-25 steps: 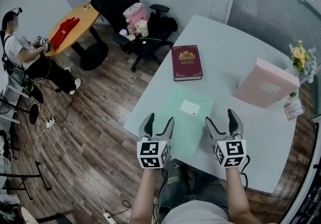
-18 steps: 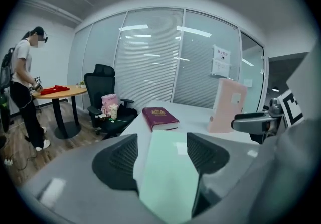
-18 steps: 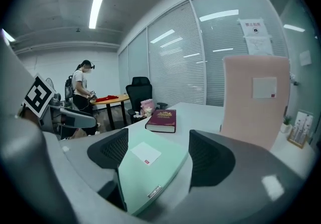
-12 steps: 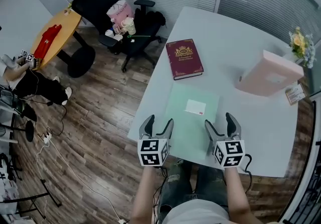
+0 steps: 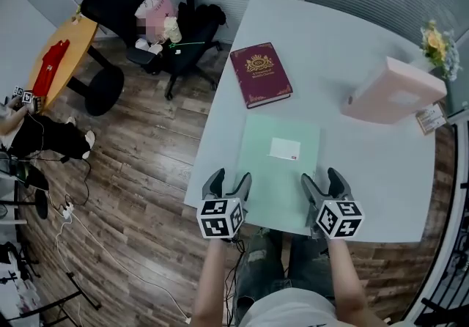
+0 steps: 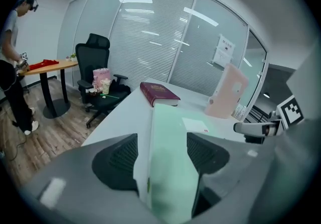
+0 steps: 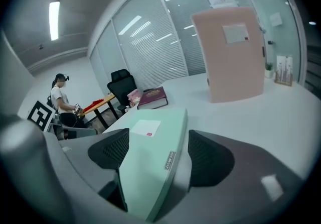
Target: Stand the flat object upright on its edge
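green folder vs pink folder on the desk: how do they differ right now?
Pose: the green folder lies flat on the table; the pink folder stands upright. Position: green is at the near edge, pink further back on the right. Handling: the left gripper and right gripper straddle the green folder's near corners, jaws open; nothing is near the pink one. Both carry a white label.

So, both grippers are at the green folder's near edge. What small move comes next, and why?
Probably close both jaws. The green folder lies flat on the table, and its near corners sit between the open jaws of the left gripper and the right gripper, not yet gripped. A firm hold seems needed before tilting it onto its edge.
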### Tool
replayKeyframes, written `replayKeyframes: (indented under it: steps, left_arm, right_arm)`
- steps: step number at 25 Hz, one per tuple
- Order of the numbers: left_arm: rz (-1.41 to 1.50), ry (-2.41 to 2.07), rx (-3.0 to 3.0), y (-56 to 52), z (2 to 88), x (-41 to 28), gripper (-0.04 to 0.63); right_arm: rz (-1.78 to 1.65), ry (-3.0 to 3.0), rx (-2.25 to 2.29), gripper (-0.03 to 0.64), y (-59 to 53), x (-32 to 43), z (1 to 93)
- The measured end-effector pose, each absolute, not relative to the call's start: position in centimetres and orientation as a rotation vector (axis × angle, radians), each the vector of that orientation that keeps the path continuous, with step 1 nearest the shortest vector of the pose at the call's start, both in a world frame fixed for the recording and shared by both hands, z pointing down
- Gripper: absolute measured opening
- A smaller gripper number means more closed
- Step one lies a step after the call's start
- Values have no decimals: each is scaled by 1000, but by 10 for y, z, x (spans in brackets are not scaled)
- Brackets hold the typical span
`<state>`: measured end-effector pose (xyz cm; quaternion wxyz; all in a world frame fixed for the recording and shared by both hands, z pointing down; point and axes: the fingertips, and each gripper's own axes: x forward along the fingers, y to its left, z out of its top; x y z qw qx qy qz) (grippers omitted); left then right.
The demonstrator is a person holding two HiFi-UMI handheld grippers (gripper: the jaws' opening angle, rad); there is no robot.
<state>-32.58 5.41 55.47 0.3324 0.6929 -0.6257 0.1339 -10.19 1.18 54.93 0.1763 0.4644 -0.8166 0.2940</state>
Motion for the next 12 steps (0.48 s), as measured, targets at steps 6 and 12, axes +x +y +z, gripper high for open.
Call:
replayKeyframes:
  steps: [6,12]
  left_arm:
    - [355,-1557,1782,58,573,-319,308]
    - [365,-1505,1770,58,588,-319,308]
  right_arm:
    - [946,-2251,1322,390,17,-100,570]
    - [974,-2206,1308,388,18,-107,585]
